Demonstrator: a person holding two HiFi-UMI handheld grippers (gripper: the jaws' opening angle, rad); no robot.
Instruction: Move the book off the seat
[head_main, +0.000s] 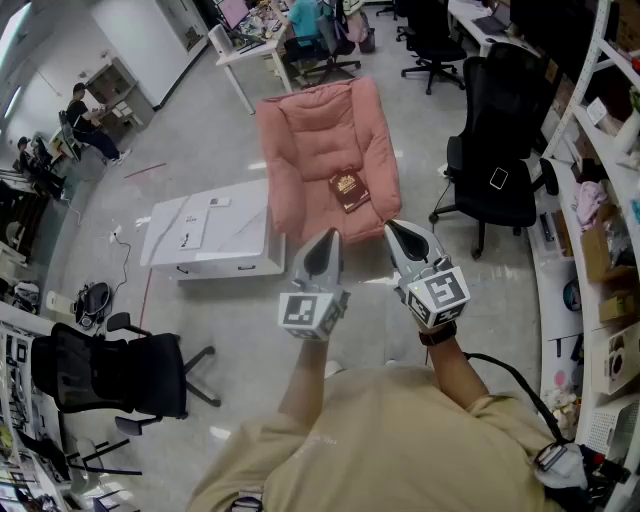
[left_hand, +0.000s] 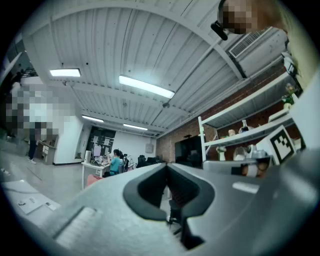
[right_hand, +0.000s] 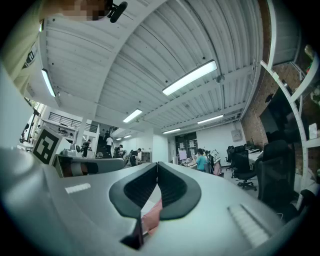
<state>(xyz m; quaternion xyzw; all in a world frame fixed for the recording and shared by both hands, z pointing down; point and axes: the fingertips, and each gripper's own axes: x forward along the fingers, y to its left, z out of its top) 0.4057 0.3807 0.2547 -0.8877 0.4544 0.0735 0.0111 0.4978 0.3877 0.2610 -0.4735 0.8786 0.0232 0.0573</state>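
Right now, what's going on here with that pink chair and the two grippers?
A person stands facing the pink armchair, holding the left gripper and the right gripper out in front, both shut and empty. The book lies on the chair's seat, toward its right side in the head view, and neither gripper touches it. A white table sits beside the chair. The move has not begun.

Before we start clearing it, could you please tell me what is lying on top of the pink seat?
One dark red book lies flat on the pink seat, toward the armrest at the head view's right. Nothing else shows there; the patch under the book is covered.
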